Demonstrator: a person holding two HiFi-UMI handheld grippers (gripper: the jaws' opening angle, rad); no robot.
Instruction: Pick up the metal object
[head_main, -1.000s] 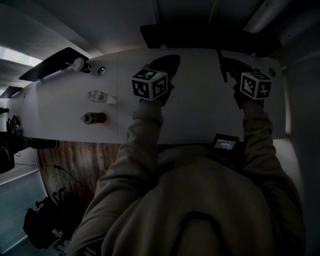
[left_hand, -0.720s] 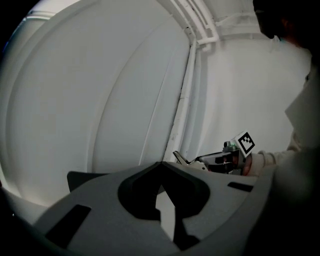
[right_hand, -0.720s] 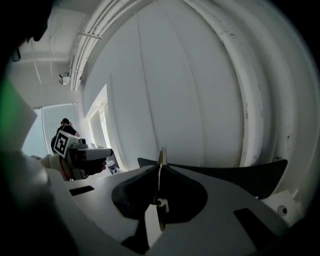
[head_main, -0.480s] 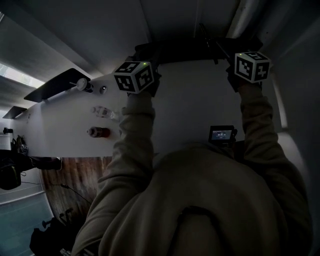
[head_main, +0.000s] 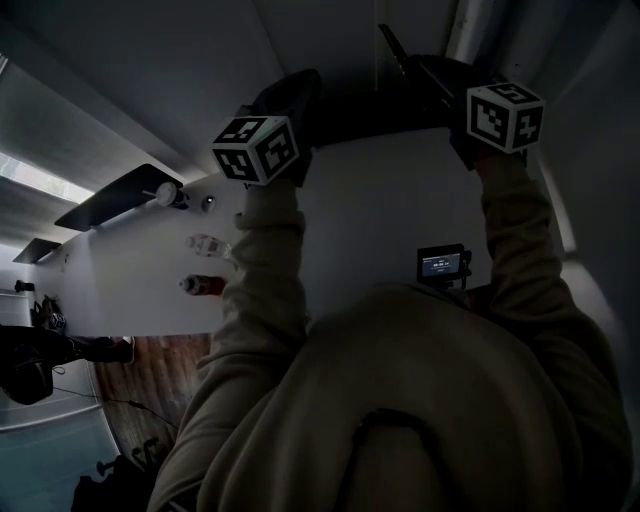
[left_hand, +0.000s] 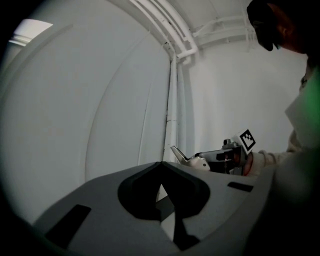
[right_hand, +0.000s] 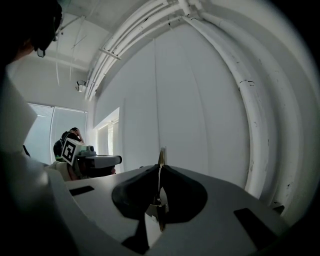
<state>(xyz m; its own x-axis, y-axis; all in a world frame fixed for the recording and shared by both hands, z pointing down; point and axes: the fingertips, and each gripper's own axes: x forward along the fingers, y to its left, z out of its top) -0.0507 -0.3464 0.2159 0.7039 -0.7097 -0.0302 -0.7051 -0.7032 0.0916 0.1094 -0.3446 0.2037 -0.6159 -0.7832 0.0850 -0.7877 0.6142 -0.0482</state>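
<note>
Above the desk's (head_main: 380, 200) left part, the left gripper (left_hand: 160, 164) is hovering with its fingers pressed together on nothing. Over the desk's right part, the right gripper (right_hand: 160, 169) is keeping its fingers clamped on the thin metal object (right_hand: 161, 156), which is poking out past the fingertips, clear of the desk.

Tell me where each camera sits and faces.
Head view: on the head, steeply down at white table; torso, sleeves show.
Left gripper view: on left gripper, along its jaws at white wall.
Right gripper view: on right gripper, toward white wall; jaws pinch metal object.
Shared: each gripper view catches the other gripper.
</note>
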